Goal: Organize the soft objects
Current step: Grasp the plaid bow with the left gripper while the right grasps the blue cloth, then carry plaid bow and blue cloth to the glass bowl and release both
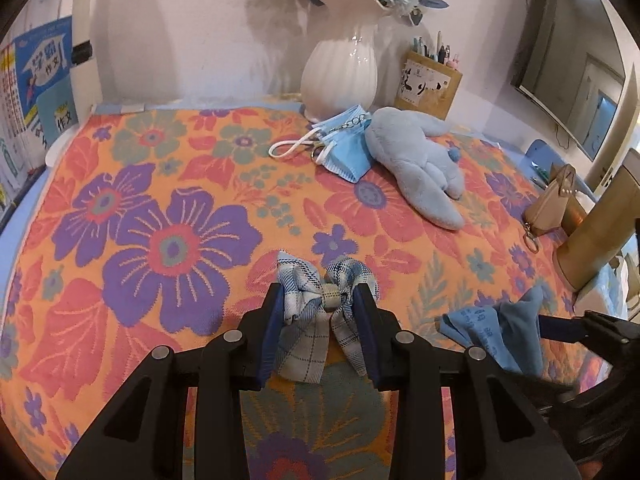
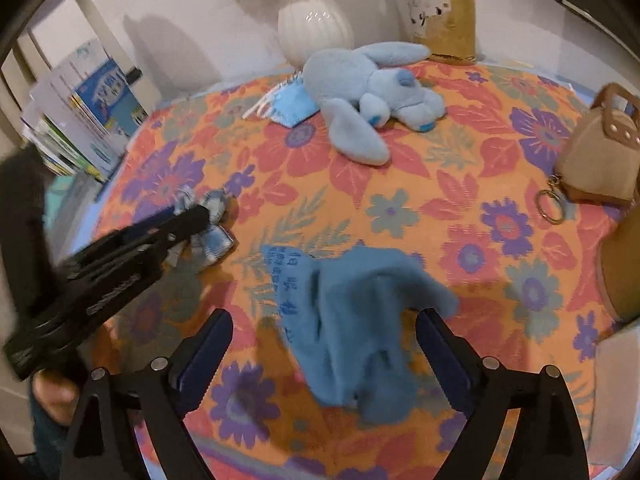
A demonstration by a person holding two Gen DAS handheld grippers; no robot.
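Observation:
My left gripper (image 1: 322, 300) is shut on a blue-and-white plaid bow (image 1: 320, 312), just above the floral tablecloth (image 1: 160, 200). From the right wrist view the left gripper (image 2: 188, 216) and bow (image 2: 212, 236) show at left. My right gripper (image 2: 324, 320) is open, its fingers either side of a crumpled blue cloth (image 2: 352, 320) lying on the table; the cloth also shows in the left view (image 1: 496, 332). A light-blue plush bunny (image 1: 416, 160) (image 2: 368, 92) and blue face masks (image 1: 340, 144) (image 2: 292, 104) lie at the back.
A white vase (image 1: 340, 76) with flowers and a pen holder (image 1: 428, 88) stand at the back wall. A tan small bag with key ring (image 2: 596, 160) and a tan cylinder (image 1: 596, 236) sit at right. Books (image 2: 80, 120) stand at left.

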